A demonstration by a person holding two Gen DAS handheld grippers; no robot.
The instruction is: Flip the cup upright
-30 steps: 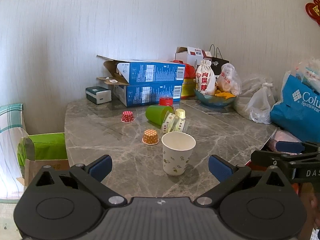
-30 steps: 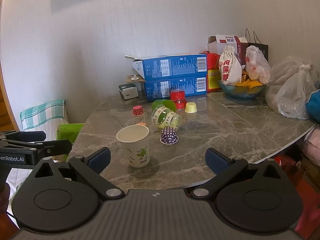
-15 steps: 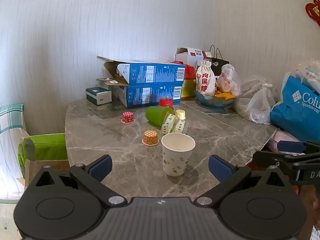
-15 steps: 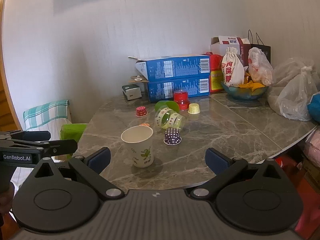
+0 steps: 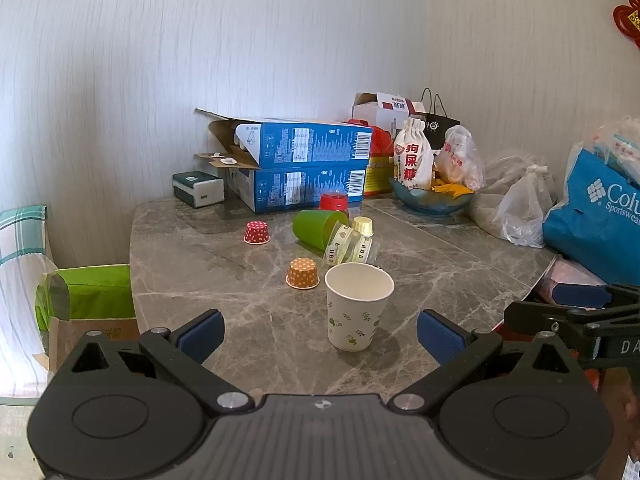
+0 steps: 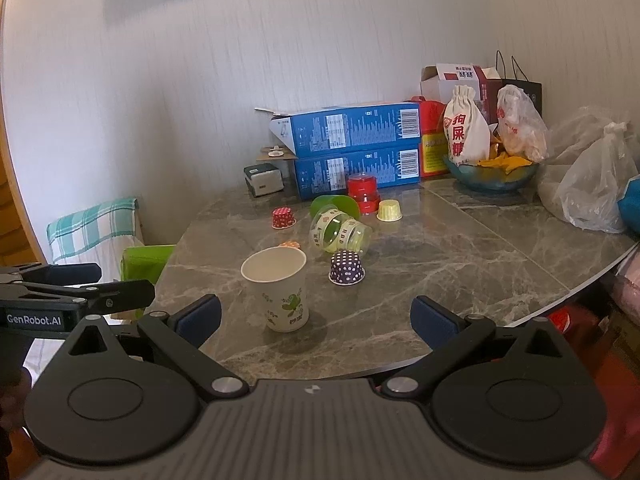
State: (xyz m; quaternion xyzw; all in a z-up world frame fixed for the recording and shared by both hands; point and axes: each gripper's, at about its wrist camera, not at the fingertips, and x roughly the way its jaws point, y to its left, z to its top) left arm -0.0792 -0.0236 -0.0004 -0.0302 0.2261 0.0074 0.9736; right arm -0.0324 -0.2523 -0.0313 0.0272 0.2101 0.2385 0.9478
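A white paper cup with green leaf print (image 5: 358, 306) stands upright, mouth up, on the grey marble table (image 5: 224, 280); it also shows in the right wrist view (image 6: 280, 290). A green cup (image 5: 318, 229) lies on its side behind it, next to a clear cup with printed bands (image 5: 352, 246), also on its side (image 6: 340, 232). My left gripper (image 5: 320, 336) is open and empty, just in front of the paper cup. My right gripper (image 6: 316, 318) is open and empty, near the table's front edge, with the paper cup left of centre.
Small dotted cupcake liners sit upside down: red (image 5: 257, 232), orange (image 5: 303, 274), purple (image 6: 347, 267), yellow (image 6: 389, 211). A red jar (image 6: 363, 192), two stacked blue boxes (image 5: 304, 168), a bowl with bags (image 5: 430, 196) and plastic bags (image 6: 592, 188) line the back and right.
Both grippers have drifted slightly; the right wrist view has shifted a little so the table objects sit further right. The cups have not moved.
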